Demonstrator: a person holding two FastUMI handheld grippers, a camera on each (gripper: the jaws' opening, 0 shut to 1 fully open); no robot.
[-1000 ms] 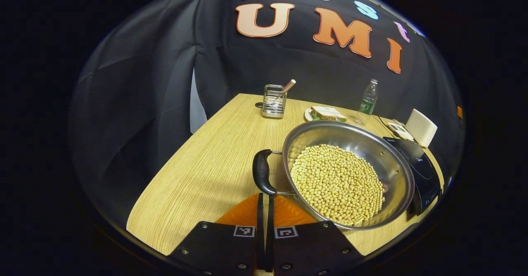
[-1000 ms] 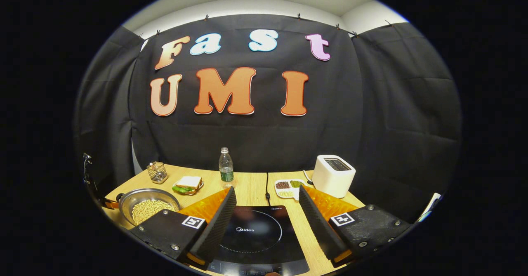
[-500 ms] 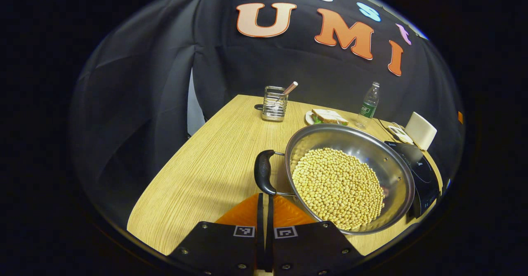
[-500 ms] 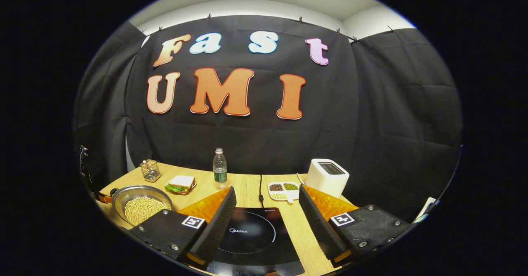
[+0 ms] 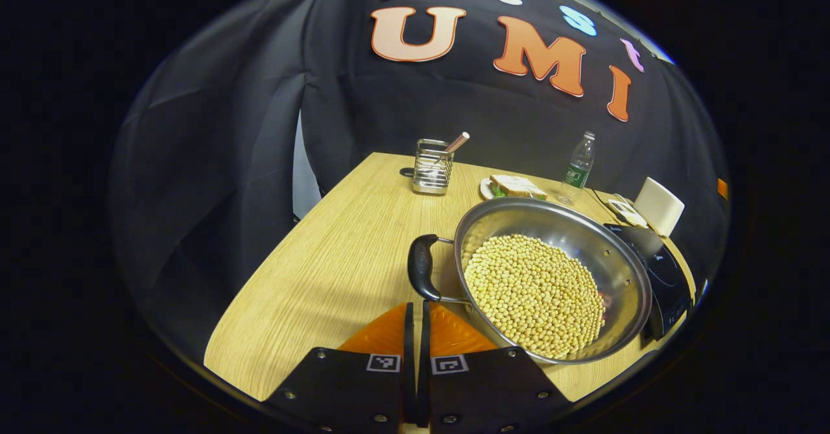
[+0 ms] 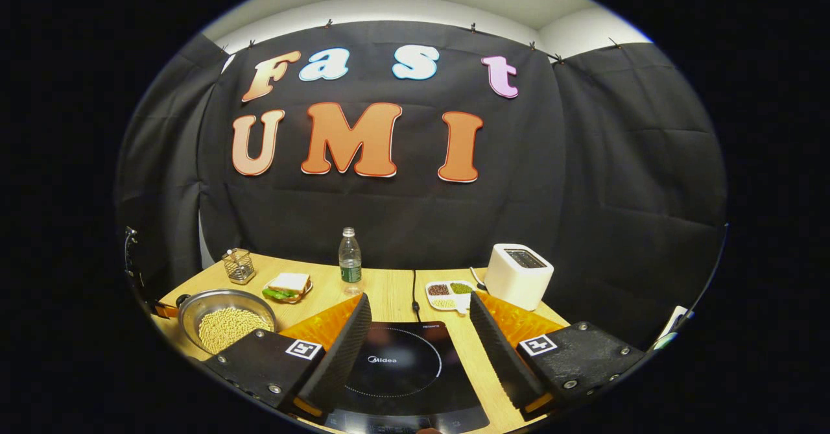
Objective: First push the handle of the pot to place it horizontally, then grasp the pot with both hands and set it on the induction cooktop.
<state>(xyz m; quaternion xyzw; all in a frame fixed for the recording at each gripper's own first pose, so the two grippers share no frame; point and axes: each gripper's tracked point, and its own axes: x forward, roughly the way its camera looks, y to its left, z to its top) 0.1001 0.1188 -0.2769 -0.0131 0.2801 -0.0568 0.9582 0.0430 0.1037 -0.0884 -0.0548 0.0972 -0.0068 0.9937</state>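
A steel pot [image 5: 551,217] full of soybeans [image 5: 535,294] sits on the wooden table. Its black handle [image 5: 421,275] sticks out on the left side of the pot in the left gripper view. My left gripper [image 5: 415,311] is shut and empty, its tips just short of the handle's near end. The black induction cooktop [image 5: 664,275] lies right beside the pot on its far side. In the right gripper view, the right gripper [image 6: 418,307] is open and empty above the cooktop [image 6: 402,369], with the pot [image 6: 224,296] away to the left.
At the back of the table stand a wire utensil holder [image 5: 431,168], a sandwich on a plate [image 5: 515,187], a water bottle [image 5: 577,168] and a white toaster [image 5: 660,207]. A divided dish of beans [image 6: 449,294] lies behind the cooktop. The table's edge runs left of the pot.
The handle and pot have shifted slightly right and farther from my left gripper's tips. The right gripper has swayed a little and stays open over the cooktop.
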